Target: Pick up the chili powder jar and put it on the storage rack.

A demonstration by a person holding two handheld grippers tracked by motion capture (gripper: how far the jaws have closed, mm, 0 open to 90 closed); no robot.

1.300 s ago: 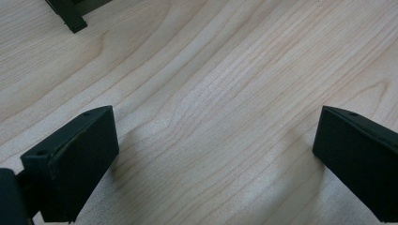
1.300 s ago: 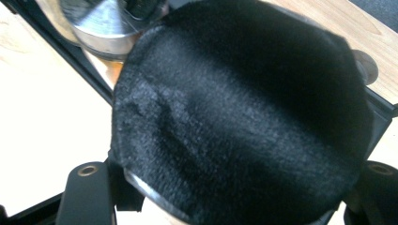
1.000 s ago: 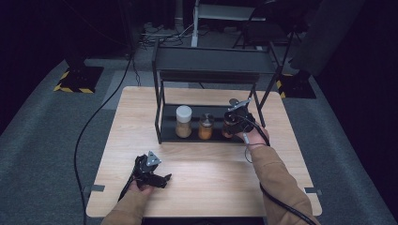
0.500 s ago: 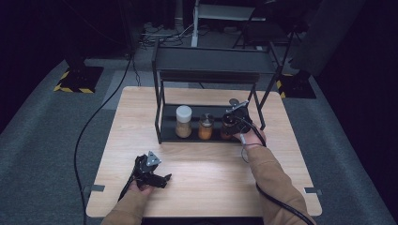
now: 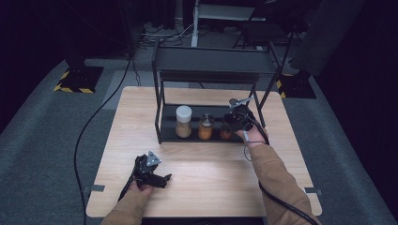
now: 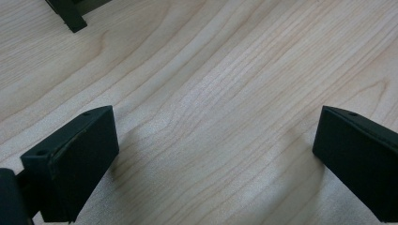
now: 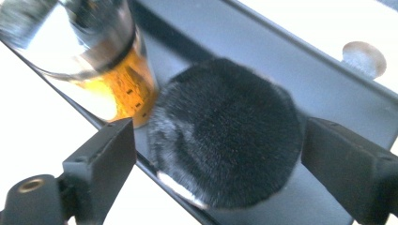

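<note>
On the lower shelf of a black rack stand three jars: a white-lidded one, an orange one, and at the right a jar with a black lid. My right gripper reaches down over that right jar. Its jaws have just been opening. In the right gripper view the lid sits between the jaws with a thin gap on each side. My left gripper lies low on the wooden table near the front, open, with bare wood between its jaws.
The orange jar stands close to the left of the black lid on the dark shelf. The rack's upper shelf overhangs the jars. A rack foot lies beyond the left gripper. A wide stretch of table lies in front of the rack.
The right gripper has stayed over the right-hand jar with hardly any shift. The left hand has kept still.
</note>
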